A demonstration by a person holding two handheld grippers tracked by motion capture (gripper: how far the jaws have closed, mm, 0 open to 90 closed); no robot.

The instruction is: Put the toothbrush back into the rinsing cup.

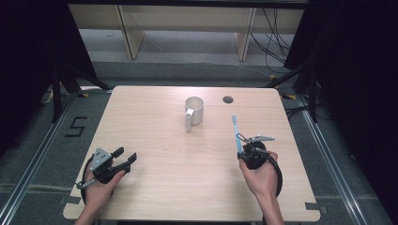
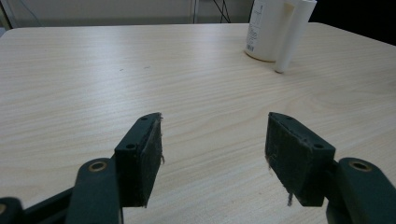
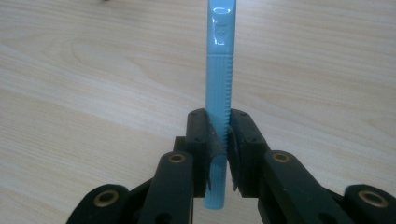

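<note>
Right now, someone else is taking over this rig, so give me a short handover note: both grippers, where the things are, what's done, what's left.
Right gripper: shut on the blue toothbrush by its handle, near the table's right side, brush end pointing away from the person.
Left gripper: open, nothing between the jaws, low over the table at front left.
White mug: upright at the far middle, handle toward the person.
Done: toothbrush picked up.
Left: probably carry it to the mug and stand it inside.
</note>
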